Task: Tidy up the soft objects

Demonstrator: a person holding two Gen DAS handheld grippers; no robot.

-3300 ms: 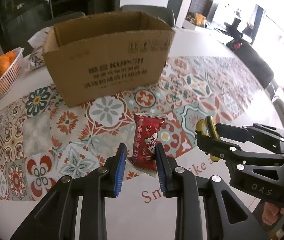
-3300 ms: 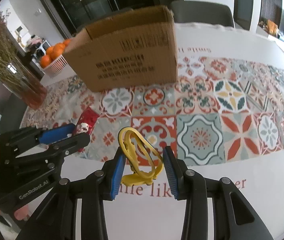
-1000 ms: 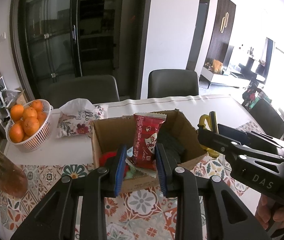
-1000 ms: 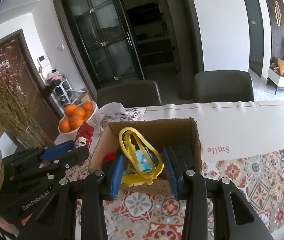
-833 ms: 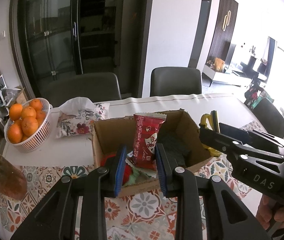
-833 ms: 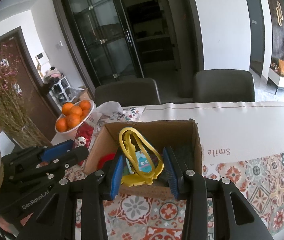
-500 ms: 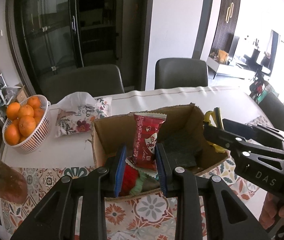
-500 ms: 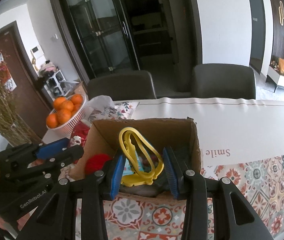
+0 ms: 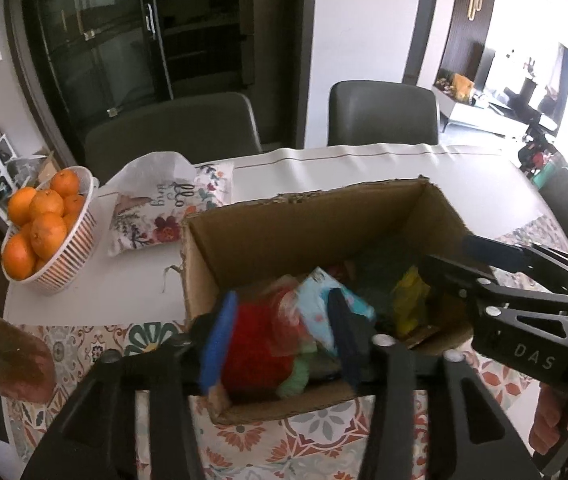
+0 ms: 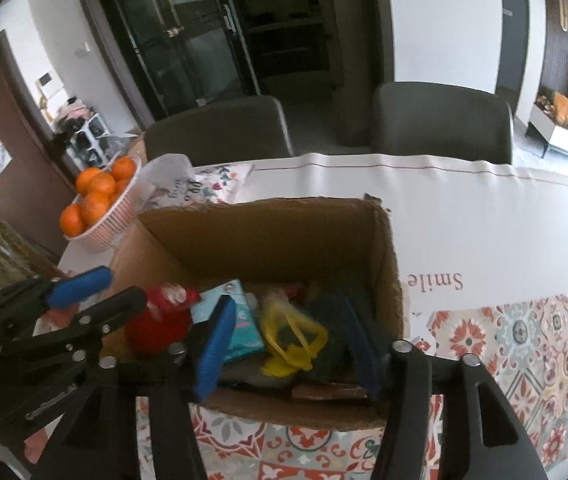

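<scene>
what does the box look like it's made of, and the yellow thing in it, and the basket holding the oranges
The box looks like plain brown corrugated cardboard, matte, with a ragged torn top edge. The yellow thing is blurred here; its thin looping bands suggest soft plastic or rubber, but I can't say which. The basket looks like white moulded plastic with slim vertical ribs, slightly glossy.

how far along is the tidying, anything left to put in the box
Nearly done: the yellow ring toy and red snack packet lie loose in the cardboard box among other soft items. The left gripper and right gripper are opening over it, gripping nothing. No loose soft item shows on the table.
</scene>
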